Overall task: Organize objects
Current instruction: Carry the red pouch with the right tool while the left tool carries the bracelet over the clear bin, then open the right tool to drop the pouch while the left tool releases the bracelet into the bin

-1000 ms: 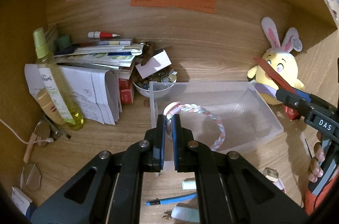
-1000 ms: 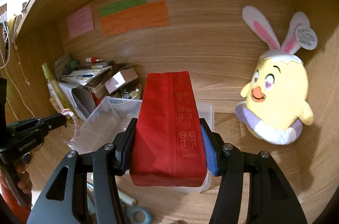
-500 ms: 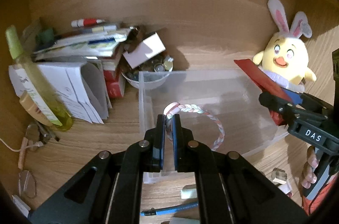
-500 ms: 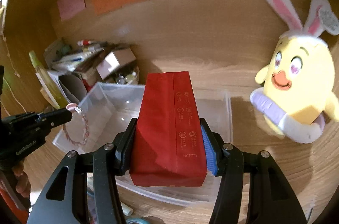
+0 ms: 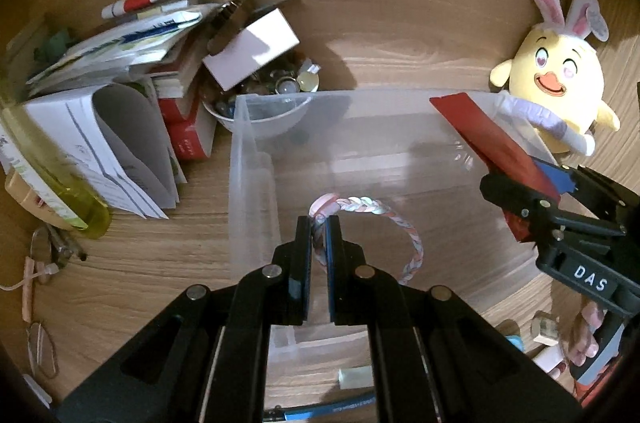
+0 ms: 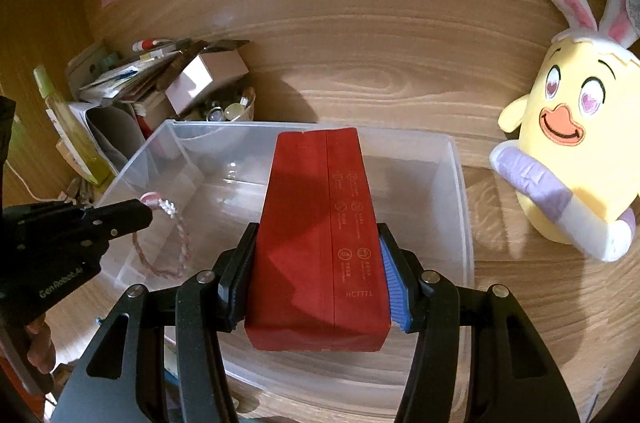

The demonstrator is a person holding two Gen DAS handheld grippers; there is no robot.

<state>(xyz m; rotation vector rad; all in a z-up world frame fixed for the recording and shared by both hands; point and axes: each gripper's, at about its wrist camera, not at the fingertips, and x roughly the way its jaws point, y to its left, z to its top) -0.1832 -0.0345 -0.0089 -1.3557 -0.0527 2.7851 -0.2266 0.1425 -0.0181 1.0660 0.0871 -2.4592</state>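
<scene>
A clear plastic bin (image 5: 248, 159) (image 6: 460, 191) stands on the wooden desk. My left gripper (image 5: 319, 223) is shut on a braided pink-and-white bracelet (image 5: 400, 219) and holds it over the bin's left part; the loop hangs down inside, also in the right wrist view (image 6: 180, 243). My right gripper (image 6: 316, 263) is shut on a red box (image 6: 320, 223) and holds it above the bin's middle. The box shows in the left wrist view (image 5: 492, 143) over the bin's right side.
A yellow bunny-eared plush (image 5: 556, 83) (image 6: 576, 151) sits right of the bin. A bowl of small items (image 5: 272, 91), a white box (image 5: 252, 51), books and papers (image 5: 120, 127) and a yellow bottle (image 5: 60, 183) crowd the left. A blue pen (image 5: 332, 409) lies at the front.
Both grippers moved forward and down toward the bin. The bracelet now hangs inside the bin's left part and the red box is over the bin's interior.
</scene>
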